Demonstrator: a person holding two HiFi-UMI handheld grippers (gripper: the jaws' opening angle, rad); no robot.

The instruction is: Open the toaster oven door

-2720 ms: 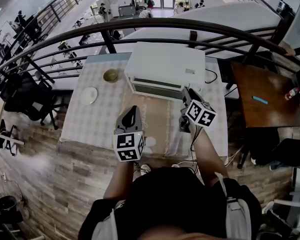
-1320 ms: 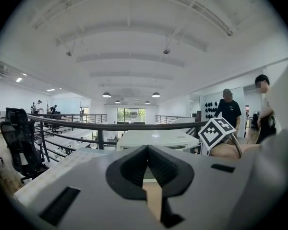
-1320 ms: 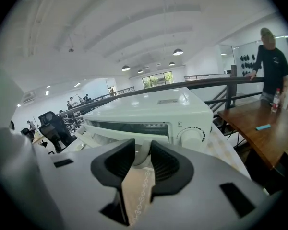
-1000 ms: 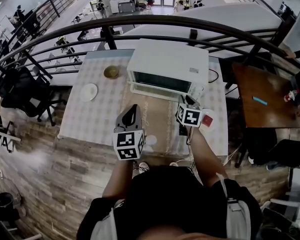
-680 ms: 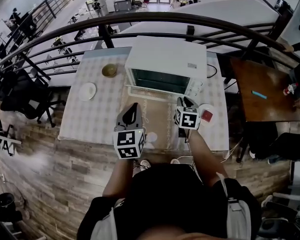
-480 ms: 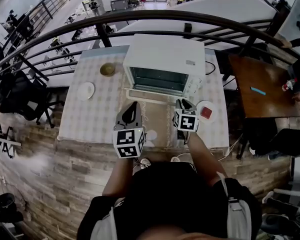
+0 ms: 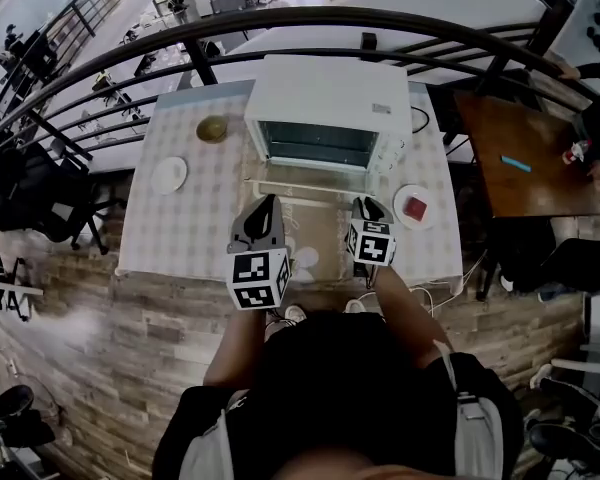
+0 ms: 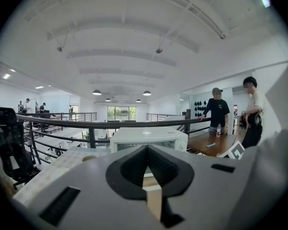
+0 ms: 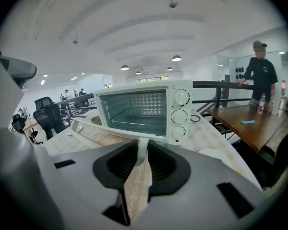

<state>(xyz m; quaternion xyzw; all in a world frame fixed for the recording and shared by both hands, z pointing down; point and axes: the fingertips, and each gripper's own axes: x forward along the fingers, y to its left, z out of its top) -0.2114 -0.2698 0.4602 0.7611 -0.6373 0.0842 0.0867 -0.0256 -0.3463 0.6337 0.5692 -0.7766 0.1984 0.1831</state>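
The white toaster oven (image 7: 325,98) stands at the back of the checked table (image 7: 170,233), and its glass door (image 7: 305,190) hangs fully down towards me, leaving the cavity open. The right gripper view shows the oven (image 9: 144,109) with its wire rack and three knobs. My right gripper (image 7: 365,208) hovers just in front of the lowered door; its jaws are closing with a narrow gap and nothing between them. My left gripper (image 7: 263,208) is held left of it over the runner, its jaws shut and empty, apart from the oven (image 8: 149,138).
A plate with a red item (image 7: 415,208) lies right of the oven. A white saucer (image 7: 169,175) and a bowl (image 7: 212,128) sit to the left. A dark railing (image 7: 280,28) runs behind the table. A brown table (image 7: 525,153) with people stands to the right.
The oven door has swung from shut to fully down. My right gripper came back from the door towards me and its jaws narrowed. The left gripper has barely moved.
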